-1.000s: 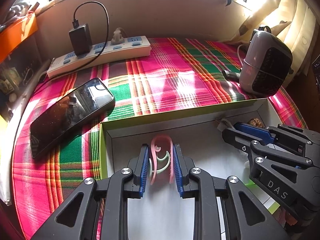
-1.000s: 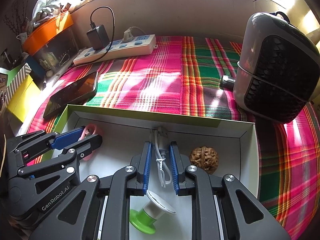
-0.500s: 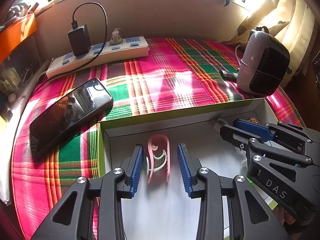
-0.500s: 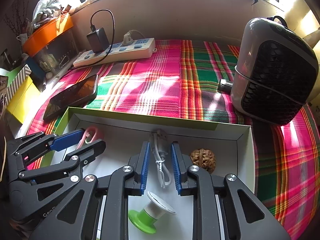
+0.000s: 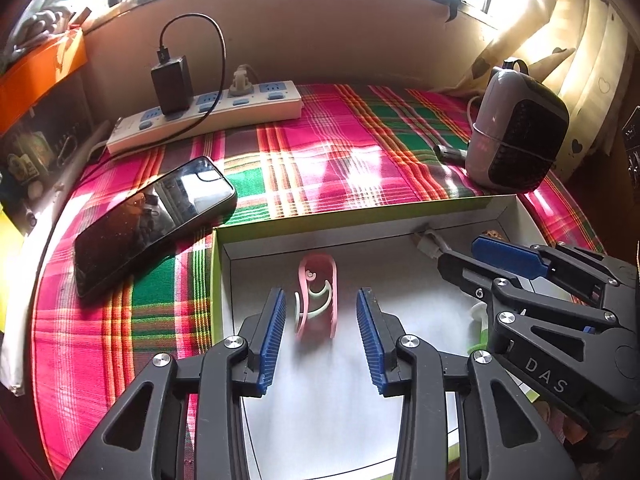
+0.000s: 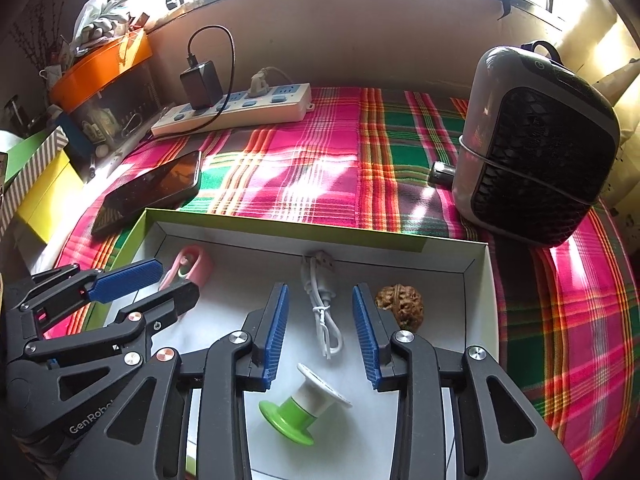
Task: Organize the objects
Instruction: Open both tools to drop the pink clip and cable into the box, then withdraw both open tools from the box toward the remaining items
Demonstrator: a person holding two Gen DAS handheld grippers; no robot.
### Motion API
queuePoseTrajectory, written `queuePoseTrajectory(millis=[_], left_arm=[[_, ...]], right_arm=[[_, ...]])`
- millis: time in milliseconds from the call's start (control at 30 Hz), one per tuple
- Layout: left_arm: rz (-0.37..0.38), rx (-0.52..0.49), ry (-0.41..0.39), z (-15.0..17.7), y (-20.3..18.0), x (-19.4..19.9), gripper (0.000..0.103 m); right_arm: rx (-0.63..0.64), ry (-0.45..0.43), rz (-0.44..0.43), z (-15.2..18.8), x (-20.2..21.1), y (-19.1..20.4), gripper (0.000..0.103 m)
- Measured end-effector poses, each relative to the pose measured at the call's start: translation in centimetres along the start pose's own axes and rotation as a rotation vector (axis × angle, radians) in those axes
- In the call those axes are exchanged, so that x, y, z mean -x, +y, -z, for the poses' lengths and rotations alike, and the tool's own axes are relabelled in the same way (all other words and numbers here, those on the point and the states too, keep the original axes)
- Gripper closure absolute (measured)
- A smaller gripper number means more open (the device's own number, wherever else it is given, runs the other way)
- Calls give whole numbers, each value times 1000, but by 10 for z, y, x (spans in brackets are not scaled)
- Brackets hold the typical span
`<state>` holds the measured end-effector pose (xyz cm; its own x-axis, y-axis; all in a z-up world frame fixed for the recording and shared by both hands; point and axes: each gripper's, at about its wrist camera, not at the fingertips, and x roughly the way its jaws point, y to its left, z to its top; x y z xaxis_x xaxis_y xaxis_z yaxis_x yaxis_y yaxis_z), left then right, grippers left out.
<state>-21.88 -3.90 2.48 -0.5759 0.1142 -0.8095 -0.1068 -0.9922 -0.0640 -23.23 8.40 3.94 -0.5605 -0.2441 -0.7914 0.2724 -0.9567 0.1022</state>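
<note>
A shallow white box with a green rim (image 5: pixel 360 216) (image 6: pixel 280 226) lies on the plaid cloth. A pink clip (image 5: pixel 316 296) (image 6: pixel 192 266) lies in its left part, between the open fingers of my left gripper (image 5: pixel 322 320), untouched. A white cable (image 6: pixel 322 304) lies in the middle of the box, between the open fingers of my right gripper (image 6: pixel 320 316). A walnut (image 6: pixel 400 306) lies right of the cable. A green and white spool (image 6: pixel 304 404) lies under my right gripper. Each gripper shows in the other's view, the right one (image 5: pixel 472 256) and the left one (image 6: pixel 168 284).
A black phone (image 5: pixel 152 220) (image 6: pixel 148 192) lies left of the box. A white power strip (image 5: pixel 204 116) (image 6: pixel 236 108) with a black charger runs along the back. A grey heater (image 5: pixel 516 144) (image 6: pixel 536 148) stands at the right. Orange and yellow boxes (image 6: pixel 52 196) stand at the far left.
My left gripper opened and let go of the pink clip, which now lies in the box. My right gripper opened off the white cable. Both drew back a little.
</note>
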Motion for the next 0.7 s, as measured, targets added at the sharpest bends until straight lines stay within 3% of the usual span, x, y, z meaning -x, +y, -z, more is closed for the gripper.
queuePoseTrajectory(millis=[533,700], left_arm=[[-17,-4,-61,18,-6,39,67],[-16,-11,-76,29,-10,51,67]], right_arm=[[2,-70,-4,16,38,5,68],[-2,-95,-2,26,53,6,63]])
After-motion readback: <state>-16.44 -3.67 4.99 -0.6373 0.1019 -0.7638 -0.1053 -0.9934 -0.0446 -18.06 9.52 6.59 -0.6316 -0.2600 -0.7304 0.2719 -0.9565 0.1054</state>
